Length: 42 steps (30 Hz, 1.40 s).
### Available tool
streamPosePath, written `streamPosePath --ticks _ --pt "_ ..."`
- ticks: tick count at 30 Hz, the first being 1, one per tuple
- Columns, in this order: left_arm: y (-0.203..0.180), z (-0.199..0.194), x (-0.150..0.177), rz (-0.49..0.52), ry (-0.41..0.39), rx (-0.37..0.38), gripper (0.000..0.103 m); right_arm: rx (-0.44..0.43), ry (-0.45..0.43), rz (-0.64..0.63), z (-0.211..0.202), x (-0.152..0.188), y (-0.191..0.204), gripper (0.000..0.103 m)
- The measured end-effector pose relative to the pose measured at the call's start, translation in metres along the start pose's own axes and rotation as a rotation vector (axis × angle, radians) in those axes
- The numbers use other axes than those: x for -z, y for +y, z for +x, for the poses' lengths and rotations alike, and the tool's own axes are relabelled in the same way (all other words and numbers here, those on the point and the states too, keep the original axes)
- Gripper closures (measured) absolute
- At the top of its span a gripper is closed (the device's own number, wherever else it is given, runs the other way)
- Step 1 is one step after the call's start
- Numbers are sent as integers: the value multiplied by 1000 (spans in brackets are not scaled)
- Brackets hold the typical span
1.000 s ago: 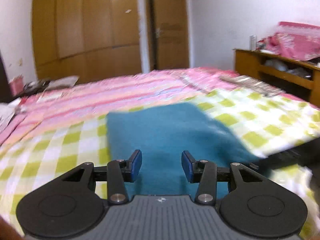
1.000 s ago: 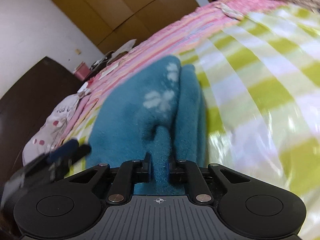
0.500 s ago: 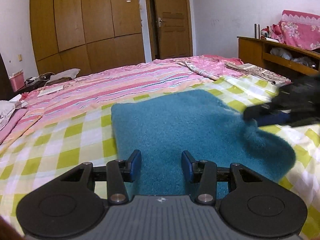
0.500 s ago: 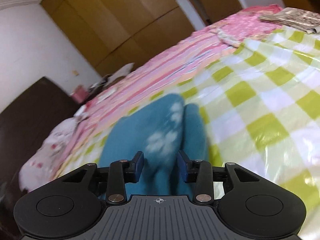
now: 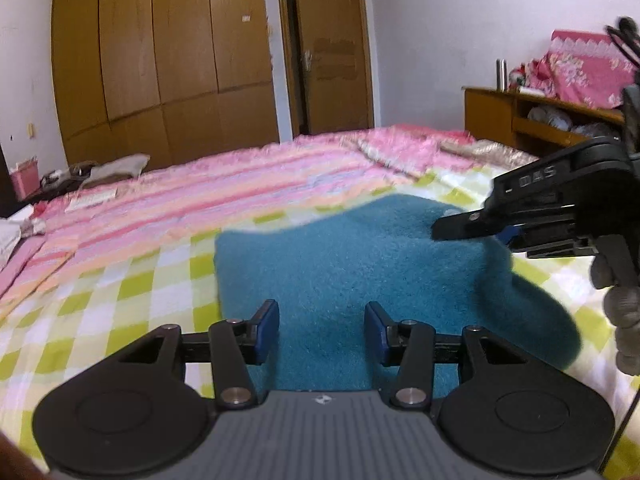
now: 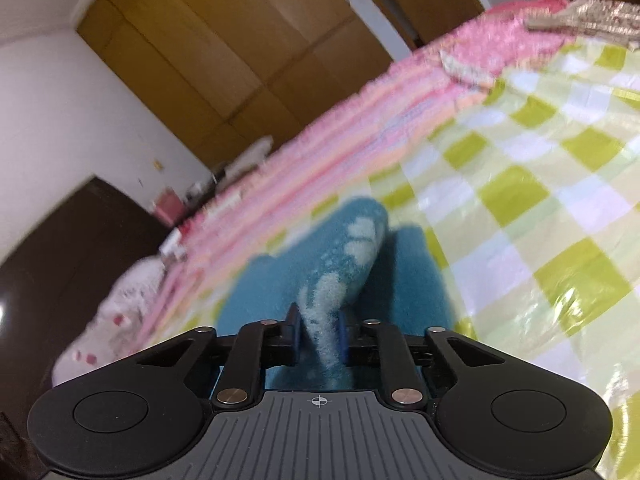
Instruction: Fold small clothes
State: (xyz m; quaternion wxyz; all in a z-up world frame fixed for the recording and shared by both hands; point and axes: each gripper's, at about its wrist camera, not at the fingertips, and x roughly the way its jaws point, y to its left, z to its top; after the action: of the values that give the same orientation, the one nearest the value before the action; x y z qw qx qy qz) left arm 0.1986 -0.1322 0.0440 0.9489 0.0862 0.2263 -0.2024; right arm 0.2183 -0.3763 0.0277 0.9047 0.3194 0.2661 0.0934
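Note:
A teal fleece garment [image 5: 360, 264] lies on the green-and-white checked sheet [image 5: 120, 304] of the bed. My left gripper [image 5: 322, 326] is open and empty, low over the garment's near edge. My right gripper [image 6: 319, 330] is shut on a fold of the garment [image 6: 340, 280] that bears pale paw prints, and lifts it off the layer beneath. The right gripper also shows in the left wrist view [image 5: 476, 230], at the garment's right side, held by a gloved hand [image 5: 624, 312].
A pink striped blanket [image 5: 240, 188] covers the far half of the bed. Wooden wardrobes [image 5: 160, 60] and a door [image 5: 332, 48] stand behind. A wooden shelf [image 5: 540, 120] with pink bedding is at the right. A pillow [image 6: 116, 316] lies at the left.
The right gripper let go of the garment half a second ago and stood open; it has now shut on the paw-print fold and raised it. The left gripper stayed open and hardly moved.

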Motion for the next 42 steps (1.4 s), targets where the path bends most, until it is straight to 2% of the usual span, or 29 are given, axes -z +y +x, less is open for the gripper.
streamPosePath --ticks 2,3,6,9,12,13,15,17,19,21,26,32,34,36,42 --pt "-1 1 0 -6 -13 13 50 -13 -52 14 -13 1 -3 88" --pt "-2 5 2 -3 0 9 50 9 -64 10 -16 2 -6 88" --pt "-3 18 9 -13 43 18 47 132 -33 8 -4 10 -23 89" --pt "-9 19 10 19 41 3 46 138 -43 29 0 19 -38 90" --pt "-7 19 7 -3 50 4 46 163 -55 34 2 21 -37 85" --pt "-5 17 6 -18 52 3 46 176 -49 0 1 20 -32 84" --pt "1 10 5 -42 42 -4 46 204 -55 -80 -4 20 -16 75" --pt "7 4 7 -64 31 -11 46 238 -85 -157 -12 22 -1 73" --pt "13 2 8 -90 39 -8 45 272 -114 -226 -18 26 10 64" --pt "18 5 11 -118 59 4 42 280 -107 -251 -18 30 12 53" --pt "24 15 16 -173 84 41 35 303 -57 -251 -4 36 2 46" --pt "32 42 10 -226 114 111 19 225 19 -133 5 26 -24 44" --pt "31 51 10 -212 128 120 14 197 35 -87 10 24 -31 44" --pt "29 53 12 -210 124 121 15 160 43 -20 13 24 -39 46" --pt "34 31 21 -202 137 131 22 114 48 25 12 32 -31 54"
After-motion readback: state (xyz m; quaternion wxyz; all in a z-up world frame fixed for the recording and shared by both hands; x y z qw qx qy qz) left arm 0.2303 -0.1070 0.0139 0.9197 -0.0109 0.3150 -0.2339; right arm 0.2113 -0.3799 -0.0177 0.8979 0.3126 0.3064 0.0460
